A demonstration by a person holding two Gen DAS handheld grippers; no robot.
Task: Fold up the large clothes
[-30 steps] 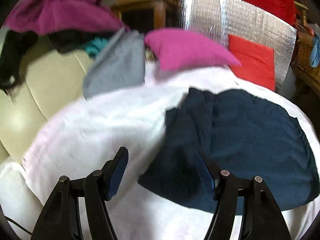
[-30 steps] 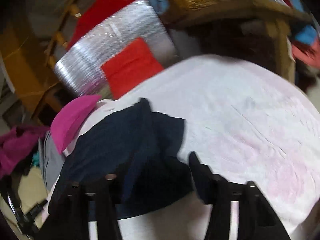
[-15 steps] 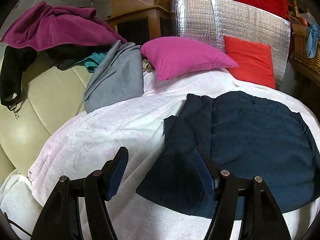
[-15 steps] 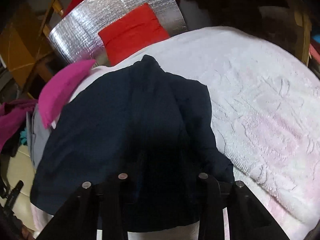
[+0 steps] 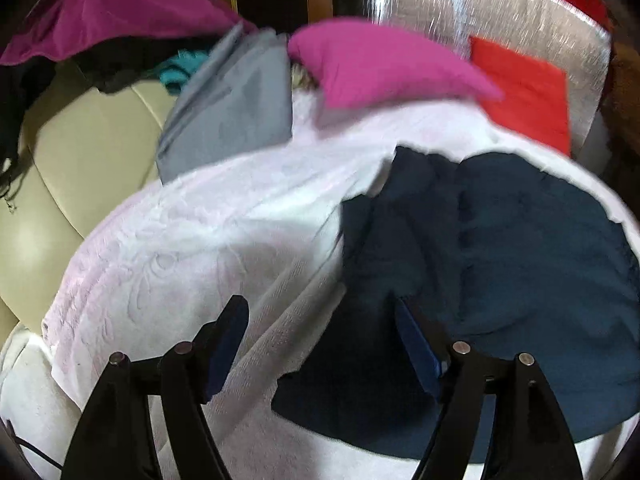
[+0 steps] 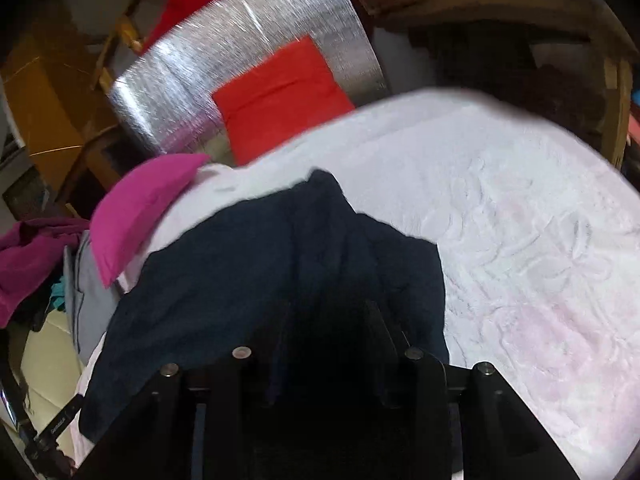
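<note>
A dark navy garment (image 5: 500,264) lies partly folded on the white-pink blanket (image 5: 192,256); it also shows in the right wrist view (image 6: 240,280). My left gripper (image 5: 320,352) is open and empty, just above the garment's near left edge. My right gripper (image 6: 332,344) hangs over the garment's near end with dark cloth between its fingers; the jaws stand narrowed, but whether they pinch the cloth is hidden in shadow.
A magenta pillow (image 5: 384,60), a red cushion (image 5: 524,96) and a silver foil panel (image 6: 240,64) stand at the bed's far end. A grey garment (image 5: 232,104) and a purple one (image 5: 112,8) hang over the cream sofa (image 5: 80,160) at left. A wooden shelf (image 6: 560,20) stands right.
My right gripper moved in over the navy garment and its jaws narrowed around the cloth. The left gripper stayed open and drifted slightly.
</note>
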